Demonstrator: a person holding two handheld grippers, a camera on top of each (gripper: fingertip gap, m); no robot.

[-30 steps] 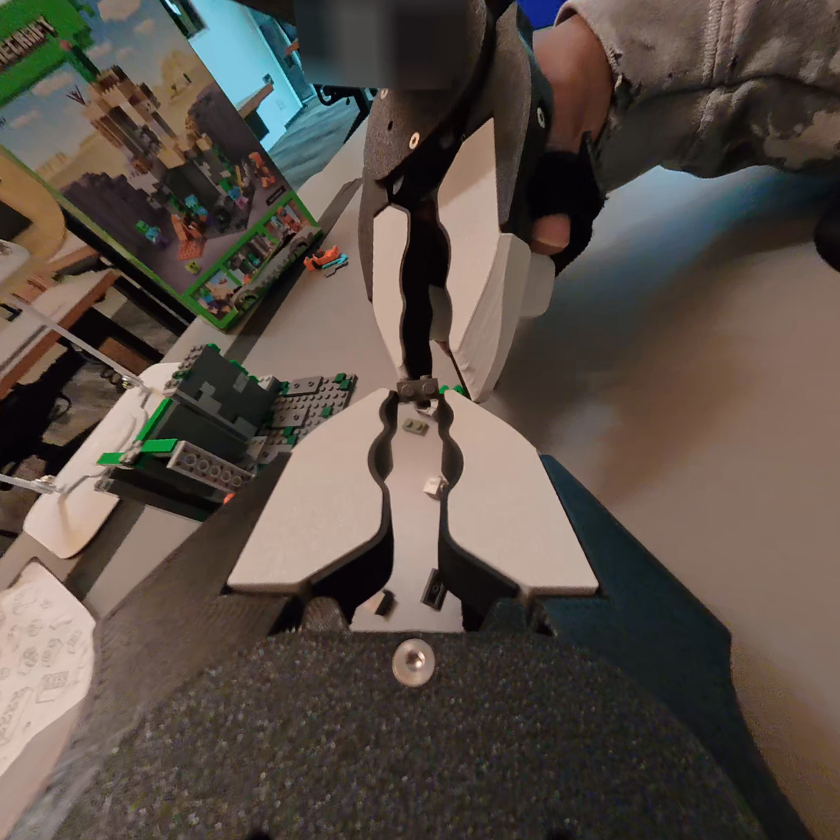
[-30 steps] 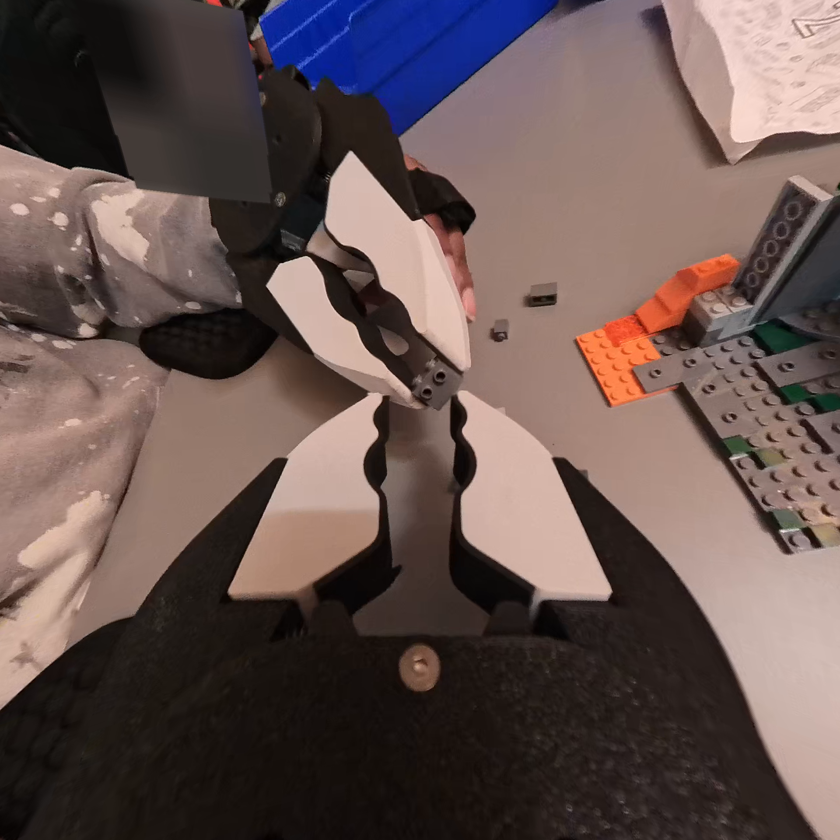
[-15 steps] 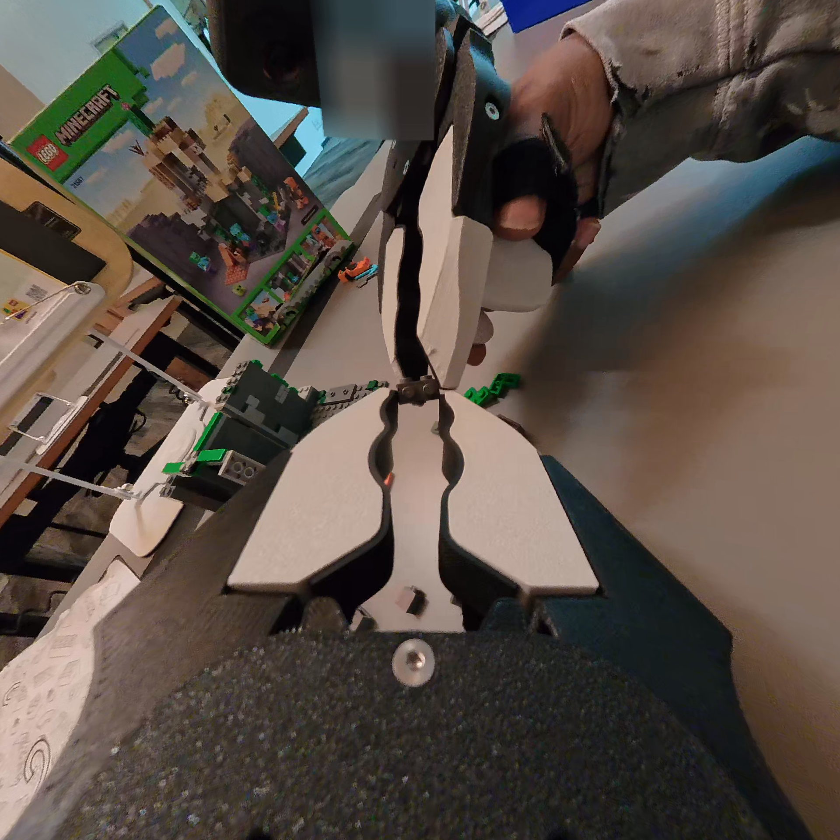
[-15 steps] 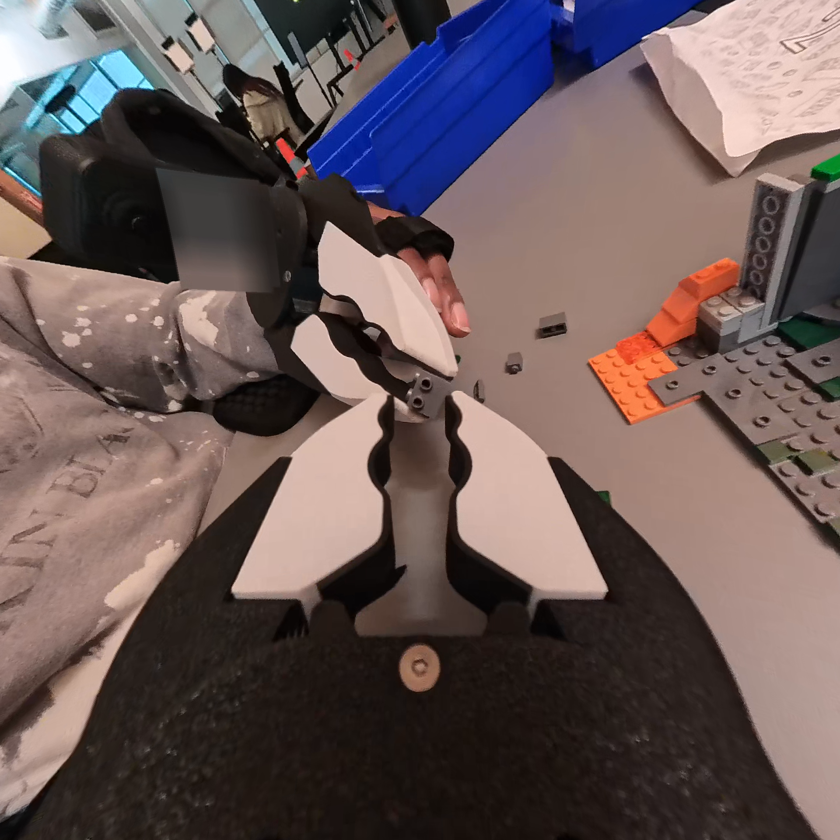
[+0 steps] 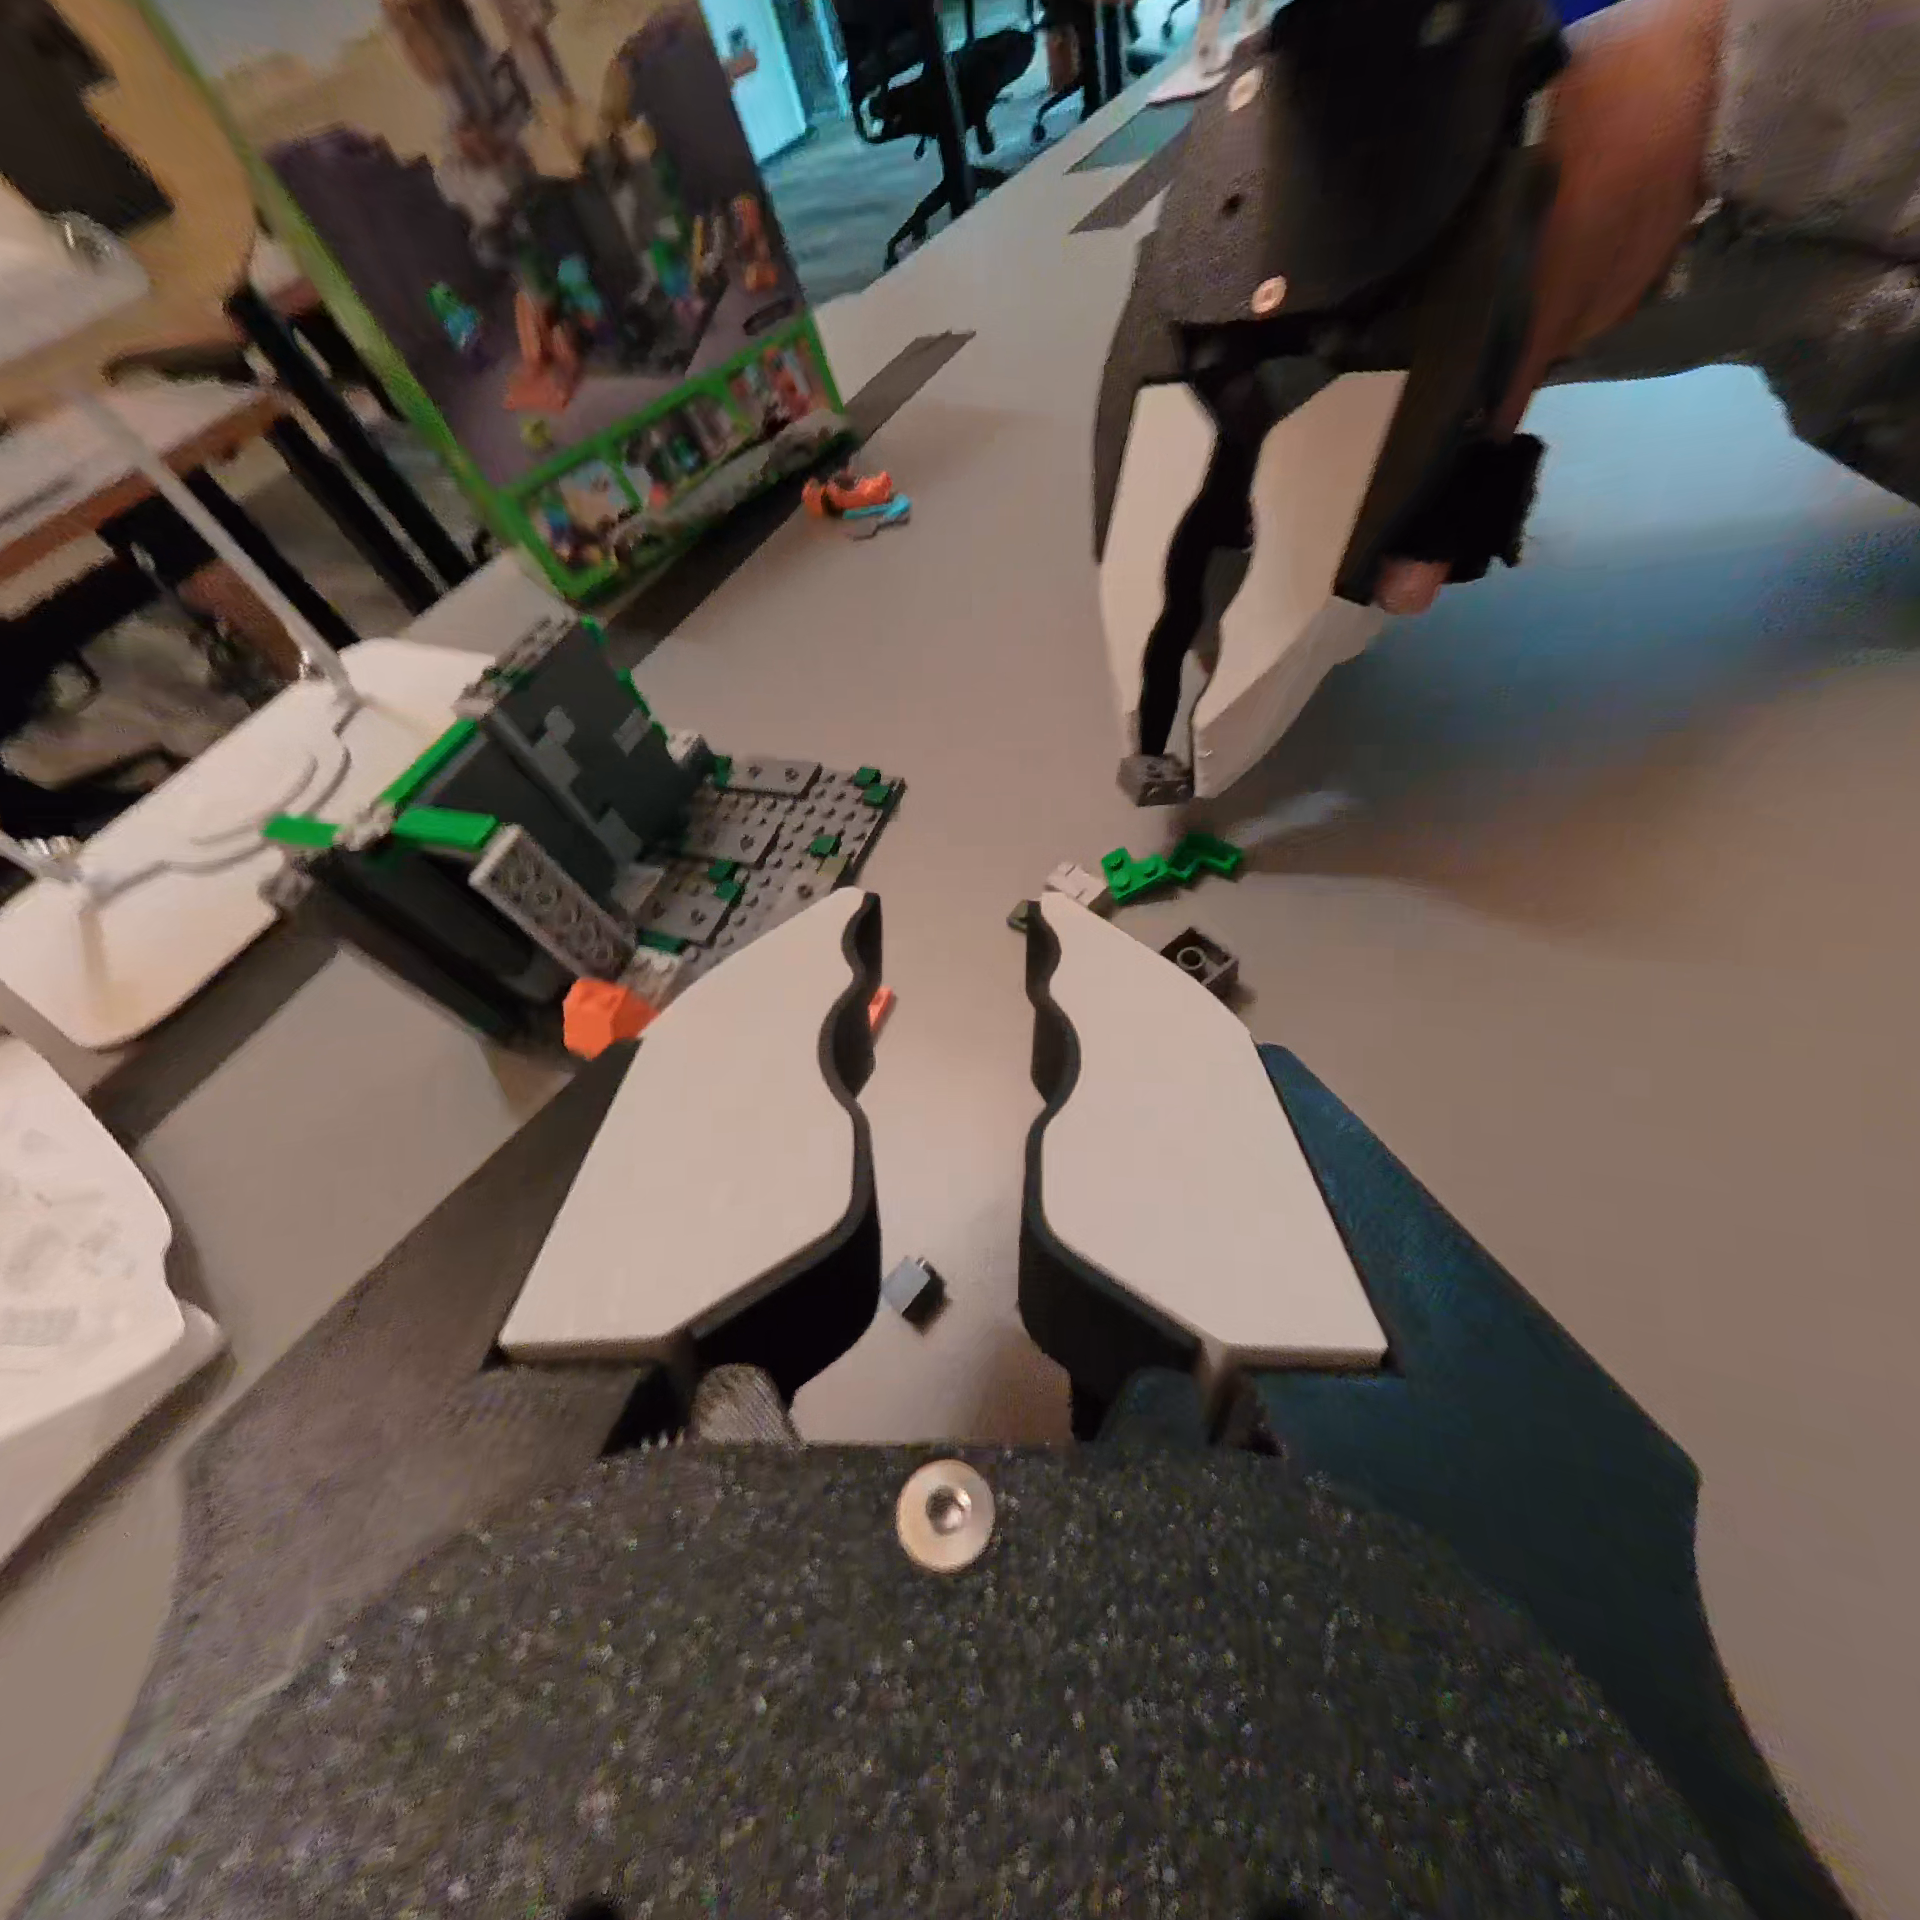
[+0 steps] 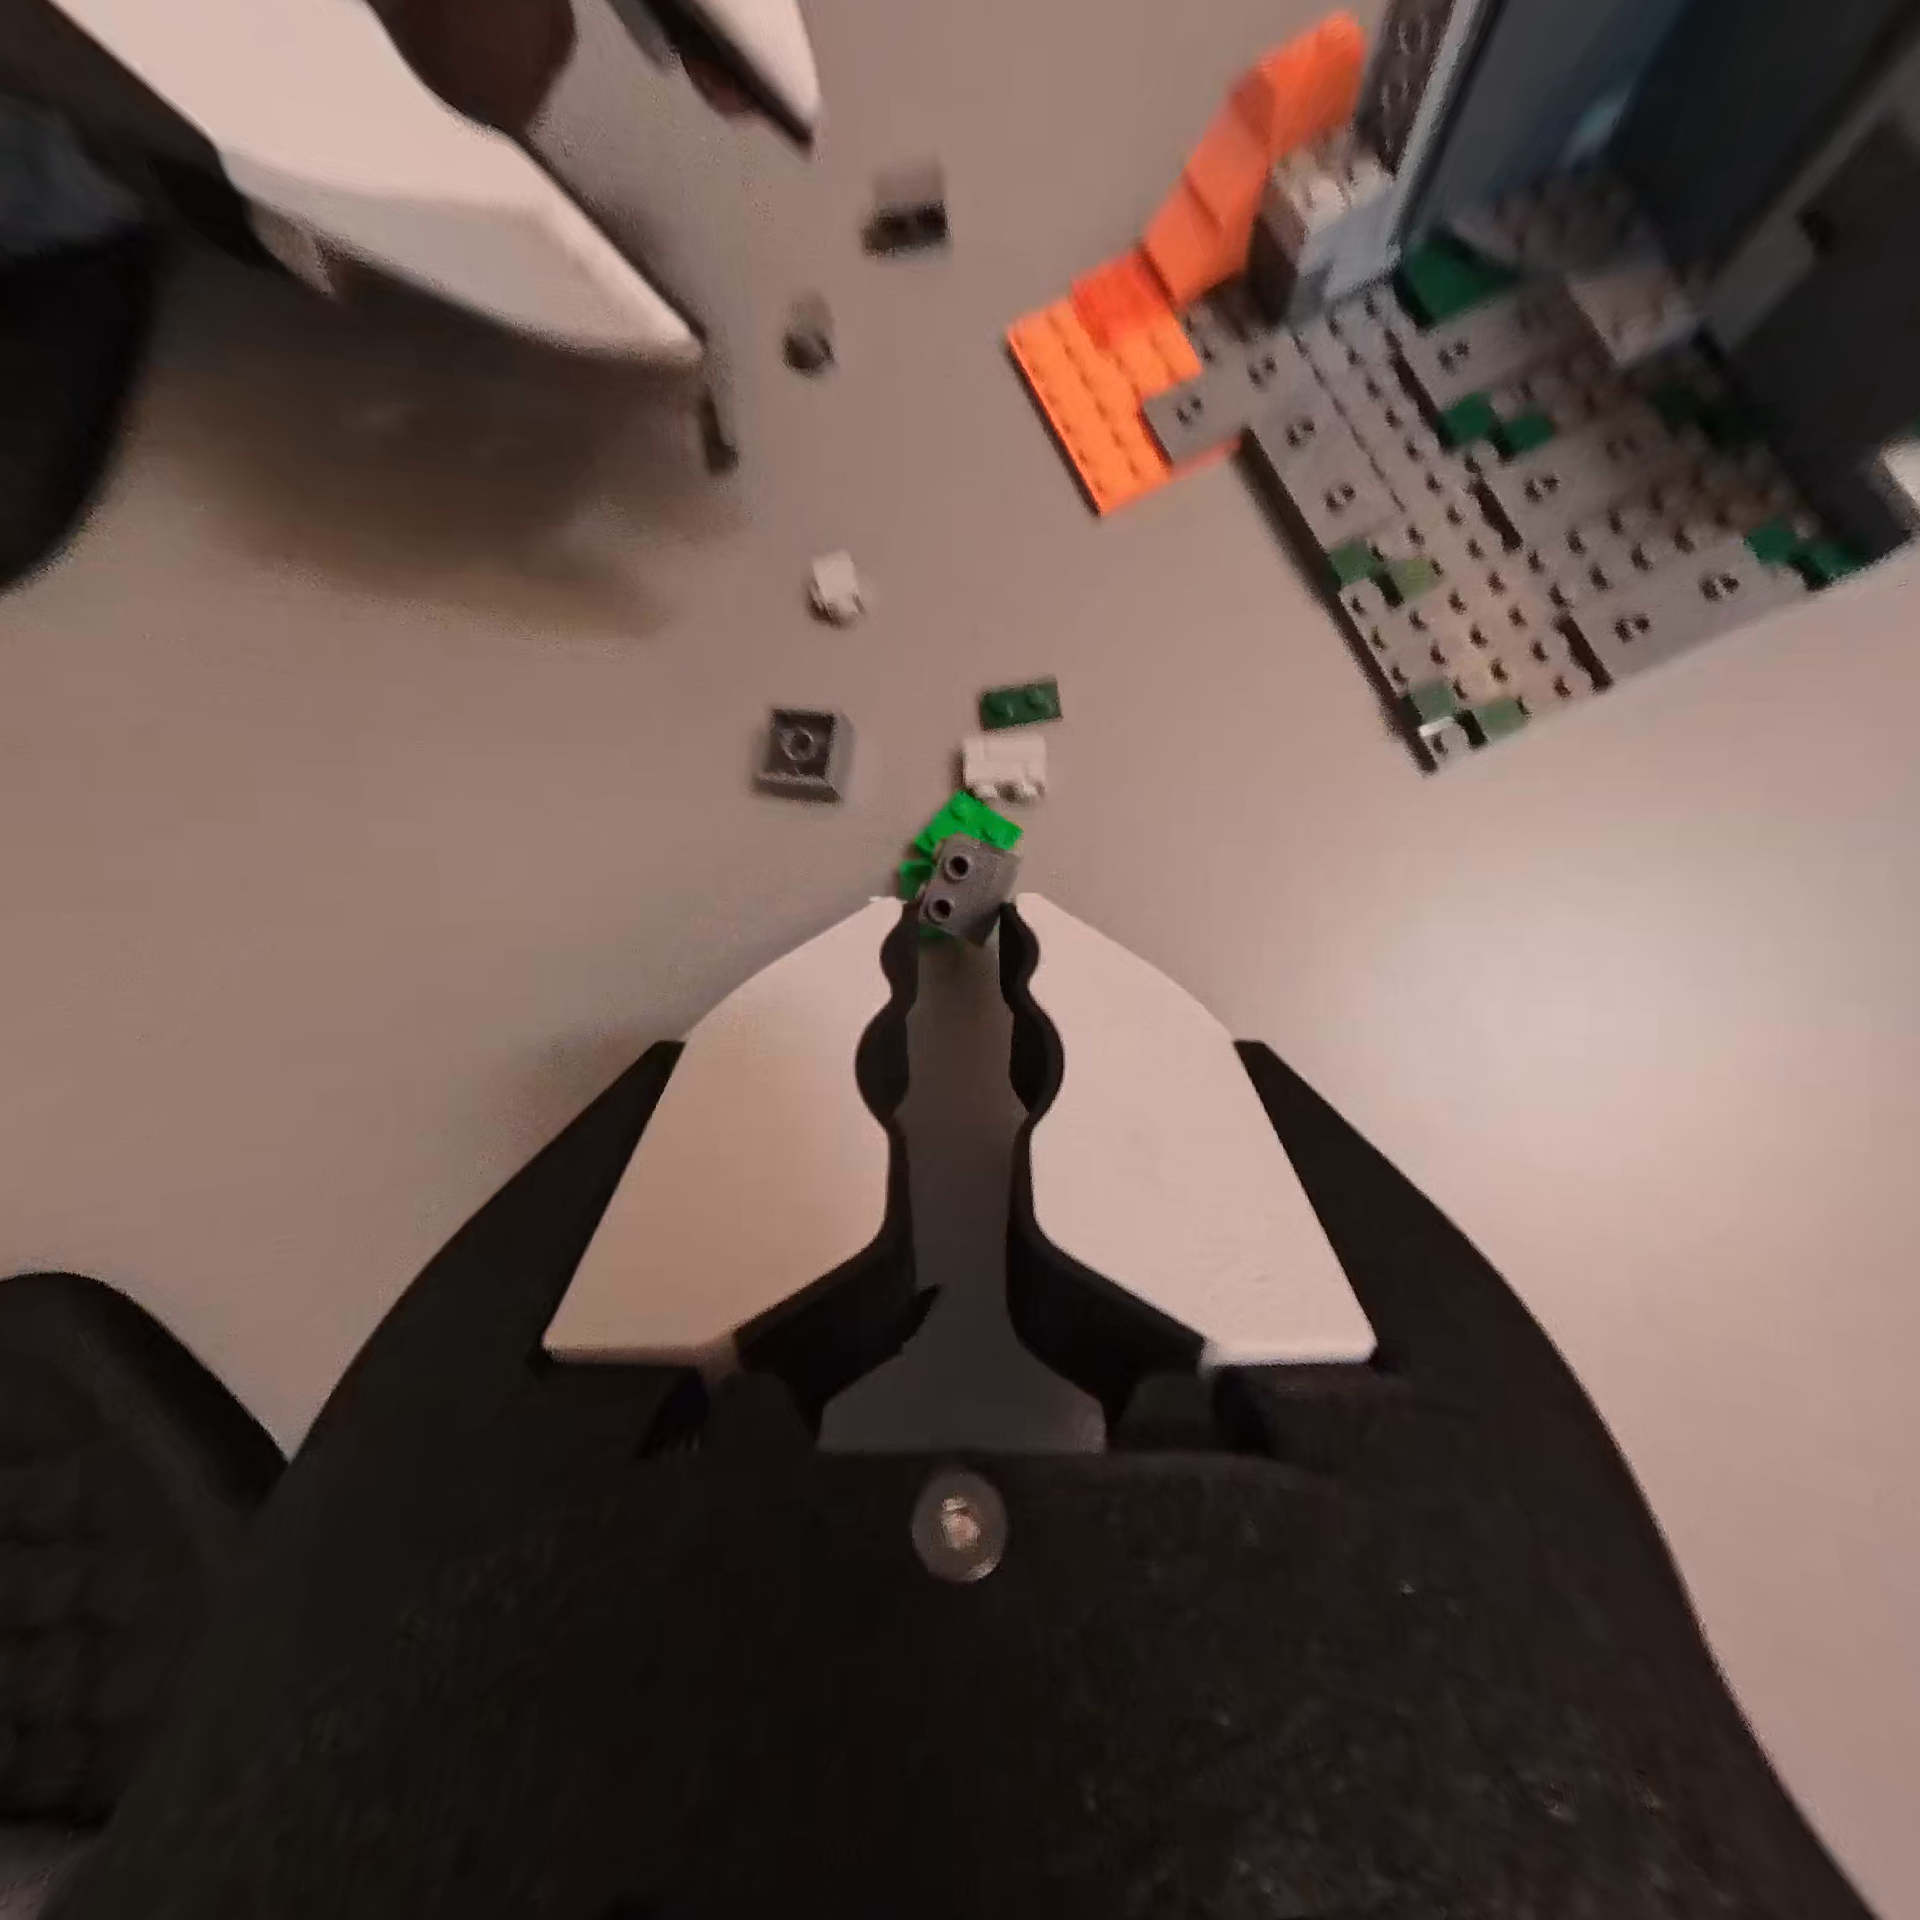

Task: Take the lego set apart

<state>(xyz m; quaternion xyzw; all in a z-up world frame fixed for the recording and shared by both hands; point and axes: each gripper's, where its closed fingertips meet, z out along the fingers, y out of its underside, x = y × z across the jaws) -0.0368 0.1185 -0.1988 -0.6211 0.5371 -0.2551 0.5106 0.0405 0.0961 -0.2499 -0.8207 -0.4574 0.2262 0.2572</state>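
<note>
Grippers now apart: left gripper wide, empty; right gripper on grey brick, motion-blurred build cropped.

The desk looked matt and smooth. The bricks were glossy plastic. The left gripper had smooth pale fingers on a grainy black body, probably plastic.

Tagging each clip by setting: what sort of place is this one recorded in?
Probably an open office or lab workspace: a long grey table, black wheeled office chairs on carpet behind it, and neighbouring desks. The toy set's box stands on the table.
</note>
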